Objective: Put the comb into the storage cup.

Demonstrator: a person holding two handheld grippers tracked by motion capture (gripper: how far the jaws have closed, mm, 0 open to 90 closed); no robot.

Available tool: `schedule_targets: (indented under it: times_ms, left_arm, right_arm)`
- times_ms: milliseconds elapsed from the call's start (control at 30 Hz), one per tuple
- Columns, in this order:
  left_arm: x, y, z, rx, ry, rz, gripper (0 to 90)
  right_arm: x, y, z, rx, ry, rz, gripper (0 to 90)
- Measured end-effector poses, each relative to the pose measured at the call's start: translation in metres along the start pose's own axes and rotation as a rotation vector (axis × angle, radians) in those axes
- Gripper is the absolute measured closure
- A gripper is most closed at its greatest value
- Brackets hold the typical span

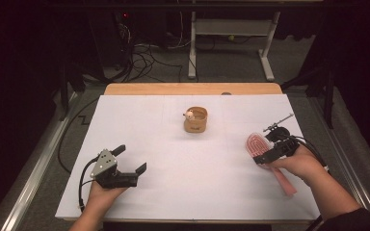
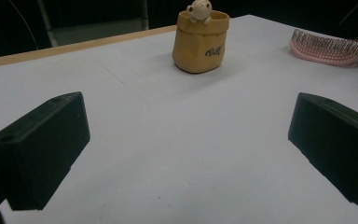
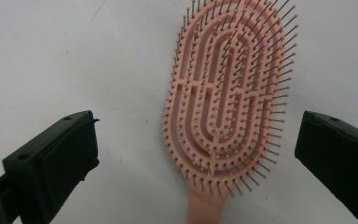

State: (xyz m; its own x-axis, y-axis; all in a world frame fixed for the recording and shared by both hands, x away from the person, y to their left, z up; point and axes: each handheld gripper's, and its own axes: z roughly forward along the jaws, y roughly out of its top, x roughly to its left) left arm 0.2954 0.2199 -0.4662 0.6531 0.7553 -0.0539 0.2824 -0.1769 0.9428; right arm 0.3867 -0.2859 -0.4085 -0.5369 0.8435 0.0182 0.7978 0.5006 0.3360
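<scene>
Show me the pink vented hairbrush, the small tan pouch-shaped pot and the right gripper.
Pink vented hairbrush (image 3: 228,93), right gripper view, middle of its bristled head.
Small tan pouch-shaped pot (image 2: 200,44), left gripper view, front wall.
Right gripper (image 3: 196,144), right gripper view, midway between its jaws.

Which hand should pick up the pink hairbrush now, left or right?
Right. The right tongs hang open directly over the hairbrush, jaws either side of its head. The left tongs are open too, but far across the table from it.
</scene>
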Motion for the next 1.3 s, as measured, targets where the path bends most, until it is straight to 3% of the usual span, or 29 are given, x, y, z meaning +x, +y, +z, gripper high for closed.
schedule_targets:
  times_ms: [233,567,900,1300]
  left_arm:
    - [0.0,0.0,0.0,-0.004,0.0,-0.001,0.0]
    - [0.001,0.0,0.0,-0.003,0.001,0.003,0.0]
    - [0.001,0.0,0.0,-0.003,-0.001,0.0,0.0]
    - [0.001,0.0,-0.001,-0.007,-0.003,0.003,0.0]
  right_arm:
    - [-0.004,0.009,0.01,0.049,0.0,-0.01,0.6]
    - [-0.015,0.025,0.03,0.12,-0.014,0.017,0.5]
    - [-0.016,0.031,0.042,0.169,-0.007,0.018,2.8]
    - [-0.014,0.037,0.051,0.224,-0.038,0.018,5.7]
